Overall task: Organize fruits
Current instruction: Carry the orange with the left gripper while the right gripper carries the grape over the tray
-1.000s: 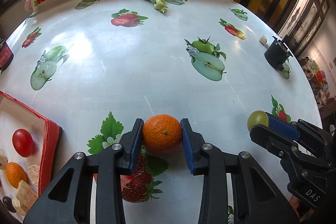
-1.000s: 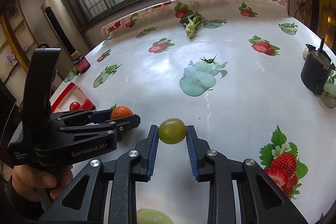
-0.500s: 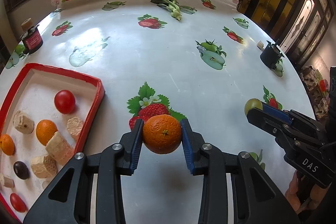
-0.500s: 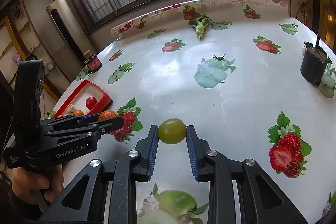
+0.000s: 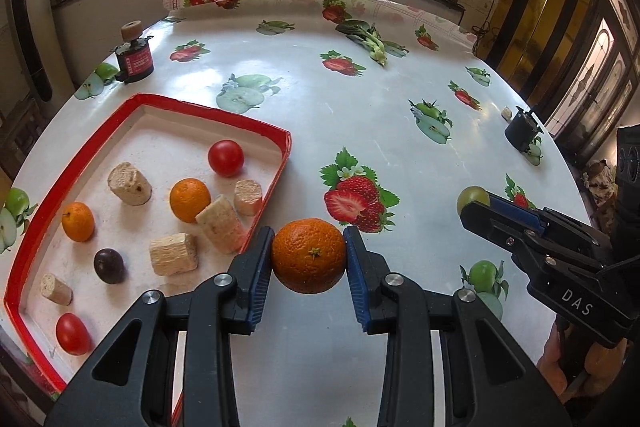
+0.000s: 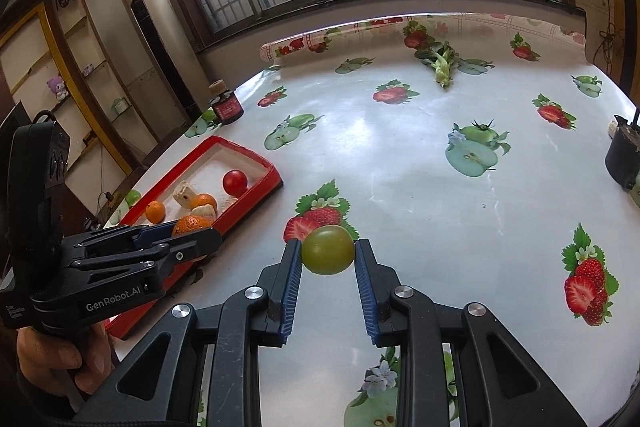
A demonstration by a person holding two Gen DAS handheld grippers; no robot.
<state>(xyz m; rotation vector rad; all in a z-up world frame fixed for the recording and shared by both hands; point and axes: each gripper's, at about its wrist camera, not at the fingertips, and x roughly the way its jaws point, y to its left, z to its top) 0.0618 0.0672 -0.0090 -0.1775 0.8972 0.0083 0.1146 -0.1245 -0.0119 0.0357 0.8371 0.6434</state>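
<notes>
Both grippers have risen and swung toward the red tray [image 5: 256, 126] over the last second, so the tray, only a corner at the left edge a second ago, now fills the left of the left wrist view. Clamped between the left gripper's [image 5: 309, 255] blue pads is an orange [image 5: 309, 255], held clear of the fruit-print tablecloth [image 5: 360, 115], with the jaws only as wide apart as the fruit. In the same way the right gripper [image 6: 328, 255] has its jaws closed on a green fruit [image 6: 328, 249], probably a green tomato or plum, though the fisheye makes that hard to settle. Already in the tray are two smaller oranges, two red fruits, a dark one and several pale cork-like chunks. What the drop turns on is direction: the tray lies ahead and to the left of the left gripper, its near right rim just beside the left finger, so this hand is much the nearer. From the right gripper the tray lies well off to the left, beyond the left gripper, so the orange looks set to go in first.
</notes>
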